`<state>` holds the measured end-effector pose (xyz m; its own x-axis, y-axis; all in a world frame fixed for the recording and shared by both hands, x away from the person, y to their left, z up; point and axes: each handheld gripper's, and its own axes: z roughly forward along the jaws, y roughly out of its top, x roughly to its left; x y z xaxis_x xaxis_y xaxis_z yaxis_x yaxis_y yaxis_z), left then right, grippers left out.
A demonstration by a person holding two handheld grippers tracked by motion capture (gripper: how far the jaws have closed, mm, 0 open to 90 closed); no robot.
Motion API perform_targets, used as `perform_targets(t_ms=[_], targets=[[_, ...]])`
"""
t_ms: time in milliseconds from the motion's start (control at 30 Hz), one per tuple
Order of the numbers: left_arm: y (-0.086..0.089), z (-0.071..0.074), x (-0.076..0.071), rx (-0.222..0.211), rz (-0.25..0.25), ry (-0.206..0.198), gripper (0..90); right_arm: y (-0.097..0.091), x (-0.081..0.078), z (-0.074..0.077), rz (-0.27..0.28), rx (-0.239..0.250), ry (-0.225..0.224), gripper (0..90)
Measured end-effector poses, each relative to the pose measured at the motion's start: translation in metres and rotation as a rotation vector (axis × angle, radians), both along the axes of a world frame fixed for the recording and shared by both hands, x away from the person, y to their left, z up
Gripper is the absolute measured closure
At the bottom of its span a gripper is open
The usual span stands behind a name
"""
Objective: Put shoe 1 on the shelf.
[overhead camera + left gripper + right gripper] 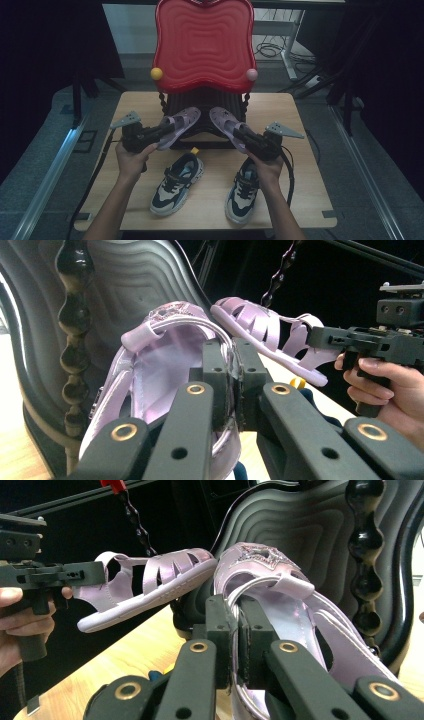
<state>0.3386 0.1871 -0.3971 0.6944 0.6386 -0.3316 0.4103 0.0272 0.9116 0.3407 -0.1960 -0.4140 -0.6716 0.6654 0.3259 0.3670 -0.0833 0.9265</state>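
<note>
Two lilac sandals are held up side by side in front of a red-backed shoe stand [202,42]. My left gripper [167,131] is shut on the rim of the left sandal [181,125]; up close its jaws [232,375] pinch the sandal's thin side edge [165,355]. My right gripper [239,132] is shut on the right sandal [223,121], and its jaws [235,620] clamp that sandal's rim [280,595]. Both toes point toward the stand's dark lower part [205,137]. Each gripper view also catches the other sandal [260,332] [150,582].
Two dark-and-cream sneakers [177,184] [242,190] lie on the wooden table [295,150] near the front edge, below my hands. A small yellow piece [195,150] sits at the stand's foot. Black beaded posts [75,340] flank the stand.
</note>
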Motion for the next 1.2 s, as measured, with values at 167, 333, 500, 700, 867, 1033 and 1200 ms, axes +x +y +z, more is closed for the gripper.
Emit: perform_targets(t_ms=[167, 333, 500, 700, 867, 1033, 1200], targets=[[-0.004, 0.001, 0.004, 0.006, 0.008, -0.005, 86.2, 0.005, 0.005, 0.0, -0.003, -0.007, -0.003, 85.6], [-0.007, 0.002, 0.013, 0.01, 0.017, -0.02, 86.2, 0.01, 0.013, 0.001, -0.023, 0.0, -0.001, 85.7], [-0.01, 0.001, 0.019, 0.017, 0.022, -0.022, 86.2, 0.016, 0.019, 0.002, -0.039, 0.007, -0.006, 85.7], [-0.015, 0.002, 0.025, 0.022, 0.026, -0.027, 86.2, 0.022, 0.028, 0.002, -0.061, -0.013, -0.007, 85.7], [-0.02, 0.001, 0.032, 0.014, 0.035, -0.041, 86.2, 0.026, 0.034, 0.005, -0.074, -0.005, -0.008, 85.7], [-0.027, -0.002, 0.038, 0.023, 0.041, -0.07, 86.3, 0.034, 0.04, 0.004, -0.084, -0.001, -0.023, 85.7], [-0.032, -0.005, 0.044, 0.022, 0.057, -0.089, 86.3, 0.042, 0.046, 0.004, -0.091, -0.005, -0.036, 85.7]])
